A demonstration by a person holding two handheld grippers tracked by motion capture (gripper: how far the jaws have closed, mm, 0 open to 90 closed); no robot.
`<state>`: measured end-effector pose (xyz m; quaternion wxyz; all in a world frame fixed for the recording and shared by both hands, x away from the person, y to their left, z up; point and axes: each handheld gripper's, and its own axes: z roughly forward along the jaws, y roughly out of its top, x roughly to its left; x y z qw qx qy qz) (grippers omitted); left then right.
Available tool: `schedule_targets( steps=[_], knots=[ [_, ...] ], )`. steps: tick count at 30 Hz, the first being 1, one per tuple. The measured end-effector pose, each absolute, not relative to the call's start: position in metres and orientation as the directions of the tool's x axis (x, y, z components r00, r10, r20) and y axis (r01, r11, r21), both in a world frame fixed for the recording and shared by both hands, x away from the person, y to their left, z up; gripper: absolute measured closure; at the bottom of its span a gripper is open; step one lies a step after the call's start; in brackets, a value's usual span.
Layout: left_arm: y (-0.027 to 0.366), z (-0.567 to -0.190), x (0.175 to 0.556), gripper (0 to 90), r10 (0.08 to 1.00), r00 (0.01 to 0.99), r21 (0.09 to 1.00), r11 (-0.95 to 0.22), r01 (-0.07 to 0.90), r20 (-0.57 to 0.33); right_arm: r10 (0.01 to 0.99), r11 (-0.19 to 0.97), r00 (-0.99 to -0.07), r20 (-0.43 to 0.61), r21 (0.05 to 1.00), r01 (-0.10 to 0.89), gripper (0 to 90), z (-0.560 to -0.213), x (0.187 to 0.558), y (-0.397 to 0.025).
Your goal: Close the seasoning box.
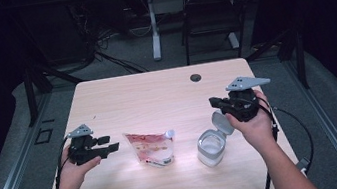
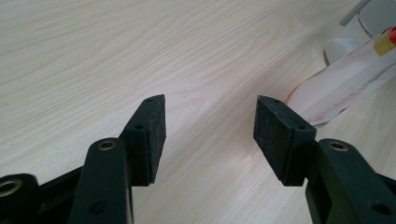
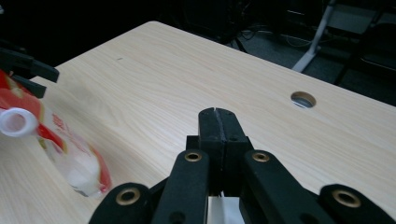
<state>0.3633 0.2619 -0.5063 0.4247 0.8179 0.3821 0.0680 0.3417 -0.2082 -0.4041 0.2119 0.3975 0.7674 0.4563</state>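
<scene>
- The pouch (image 1: 152,149) lies on the table (image 1: 121,96), roughly midway between the two grippers; it is a red-and-white refill bag with a white spout (image 1: 169,134) at the corner nearest the container (image 1: 212,147).
- The container, a clear plastic tub with its flip lid (image 1: 222,123) hinged open, stands just to the right of the pouch, apart from it.
- The left gripper (image 1: 108,147) sits to the left of the pouch, near but not touching it; its jaws stand wide apart with nothing between them, and in the left gripper view the pouch's end (image 2: 341,91) lies just beyond the right pad (image 2: 271,135).
- The right gripper (image 1: 214,102) hovers beyond the container, on the far side from the pouch, just above the raised lid; its jaws are pressed flat together and grip nothing.
- The pouch looks soft and partly filled: it will likely sag and fold when lifted, and the glossy film may slip between flat pads.
- The stiffest hold is probably the spout and the sealed seam beside it (image 3: 18,122); a pinch on the belly would squeeze the contents toward the opening.
- The tub looks light and rigid, easily tipped by a nudge, so it is best steadied at its wall (image 1: 206,155) rather than by the thin lid.
</scene>
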Motion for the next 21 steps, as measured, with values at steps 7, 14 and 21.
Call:
schedule_targets(
  steps=[7,14,21],
  knots=[
    [0.262,-0.506,0.362,44.4,0.683,0.7,0.752,-0.344,0.562,-0.211,0.836,0.255,-0.547,0.035,0.858,0.445,90.0,-0.413,0.34,-0.228],
    [0.263,-0.505,0.362,44.3,0.684,0.698,0.754,-0.341,0.561,-0.21,0.857,0.238,-0.514,0.045,0.849,0.471,90.0,-0.424,0.338,-0.242],
    [0.263,-0.505,0.361,44.2,0.685,0.696,0.753,-0.338,0.564,-0.214,0.858,0.226,-0.51,0.065,0.843,0.488,90.0,-0.433,0.334,-0.245]
  ],
)
